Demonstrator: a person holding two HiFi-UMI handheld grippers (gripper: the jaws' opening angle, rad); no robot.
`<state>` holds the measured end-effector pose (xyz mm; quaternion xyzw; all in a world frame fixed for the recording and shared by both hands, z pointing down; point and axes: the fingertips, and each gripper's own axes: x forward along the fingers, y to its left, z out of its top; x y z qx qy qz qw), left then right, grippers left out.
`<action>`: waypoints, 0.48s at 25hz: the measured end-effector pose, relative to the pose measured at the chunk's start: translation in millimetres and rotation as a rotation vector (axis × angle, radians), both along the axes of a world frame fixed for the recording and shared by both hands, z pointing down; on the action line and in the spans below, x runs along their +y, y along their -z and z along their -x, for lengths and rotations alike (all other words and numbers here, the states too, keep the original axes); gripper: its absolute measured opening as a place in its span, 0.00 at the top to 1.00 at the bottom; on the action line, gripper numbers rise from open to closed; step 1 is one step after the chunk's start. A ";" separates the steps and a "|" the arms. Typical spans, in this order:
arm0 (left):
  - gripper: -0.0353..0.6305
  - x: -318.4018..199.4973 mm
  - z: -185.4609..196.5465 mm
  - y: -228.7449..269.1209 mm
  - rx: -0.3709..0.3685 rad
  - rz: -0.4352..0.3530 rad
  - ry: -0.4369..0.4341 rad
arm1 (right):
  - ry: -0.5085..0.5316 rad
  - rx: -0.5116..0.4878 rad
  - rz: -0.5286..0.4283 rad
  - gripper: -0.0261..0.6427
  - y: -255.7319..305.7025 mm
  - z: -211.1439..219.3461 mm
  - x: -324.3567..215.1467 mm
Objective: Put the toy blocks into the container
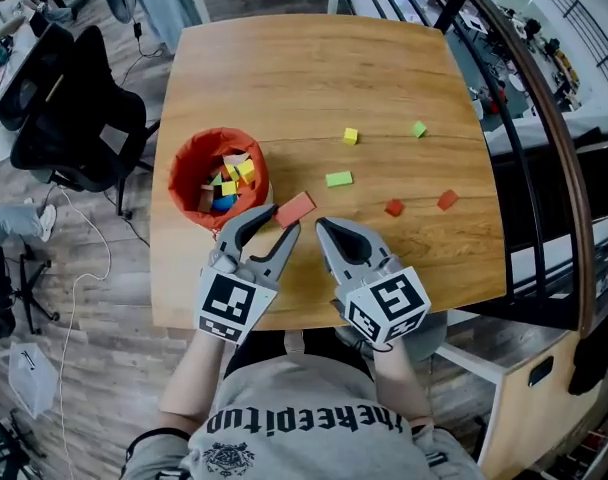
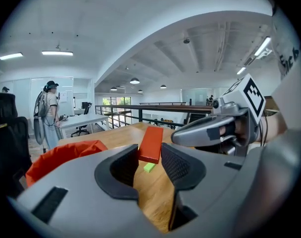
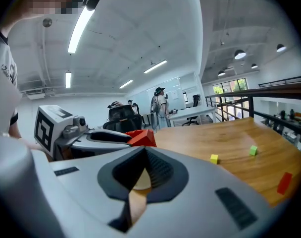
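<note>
Now the left gripper has its jaws clamped on a flat red rectangular toy block, carried just above the light wooden table and right beside the round orange fabric container. That container sits near the table's left edge with a jumble of coloured blocks inside. The right gripper sits alongside, jaws pressed together with nothing between them. Out on the tabletop lie a flat light-green block, a small yellow cube, a small green cube and two small red blocks, all well apart from the container.
</note>
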<state>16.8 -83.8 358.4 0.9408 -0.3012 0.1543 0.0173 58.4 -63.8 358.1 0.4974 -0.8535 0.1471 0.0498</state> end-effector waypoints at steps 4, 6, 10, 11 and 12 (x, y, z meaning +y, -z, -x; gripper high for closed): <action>0.72 -5.5 18.5 9.0 0.014 -0.016 0.033 | 0.030 0.001 -0.006 0.94 4.3 17.7 -6.3; 0.72 -9.2 28.6 12.8 0.018 -0.026 0.057 | 0.054 0.004 -0.013 0.94 6.5 27.6 -10.7; 0.72 -15.3 51.2 17.0 0.023 -0.036 0.109 | 0.104 0.011 -0.022 0.94 9.7 49.4 -18.0; 0.72 -16.6 57.2 17.6 0.023 -0.037 0.120 | 0.115 0.012 -0.023 0.94 10.2 54.8 -19.7; 0.72 -18.0 63.1 17.9 0.023 -0.038 0.132 | 0.126 0.012 -0.023 0.94 10.7 60.0 -21.4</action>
